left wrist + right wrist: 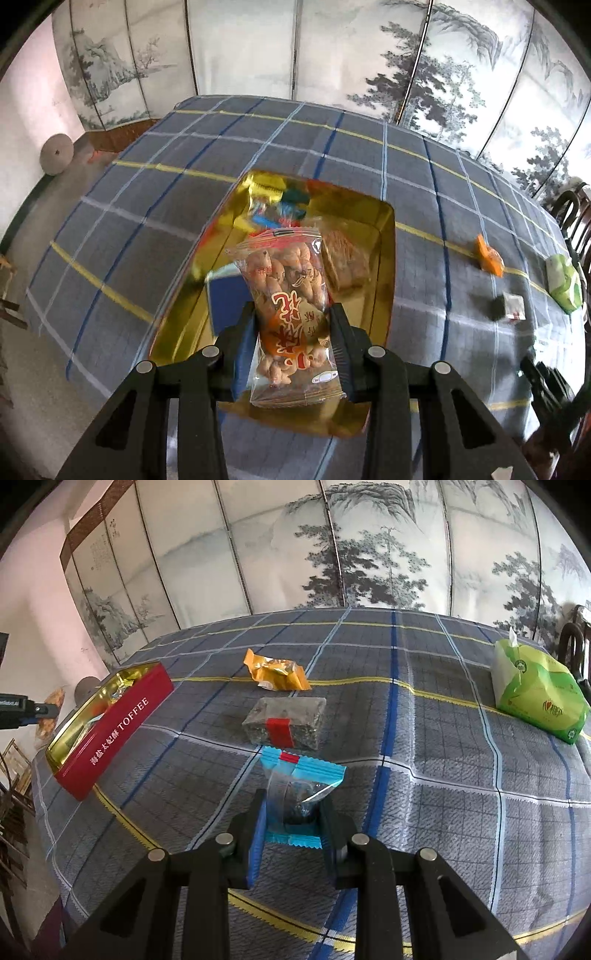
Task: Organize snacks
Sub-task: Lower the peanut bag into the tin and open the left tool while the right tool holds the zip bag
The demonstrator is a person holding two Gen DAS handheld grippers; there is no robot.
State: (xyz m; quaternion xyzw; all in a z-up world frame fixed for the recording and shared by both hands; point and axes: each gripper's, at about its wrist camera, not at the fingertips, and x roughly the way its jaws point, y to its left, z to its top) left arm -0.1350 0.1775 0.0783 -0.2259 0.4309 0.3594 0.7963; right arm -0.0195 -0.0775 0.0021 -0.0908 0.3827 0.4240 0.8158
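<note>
partly done: the left claw [293, 328] pinches a clear packet of twisted fried dough [291, 295] above the gold-lined red toffee tin [384, 266], which already holds several snacks; the right claw [291, 812] pinches a clear blue-edged packet [301, 779]; an orange wrapper [275, 674] and grey block [284, 718] remain on the table [443, 775].

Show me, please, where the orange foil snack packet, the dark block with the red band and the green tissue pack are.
orange foil snack packet [276, 675], right wrist view, middle of the wrapper.
dark block with the red band [284, 726], right wrist view, its front face.
green tissue pack [539, 690], right wrist view, its side.
</note>
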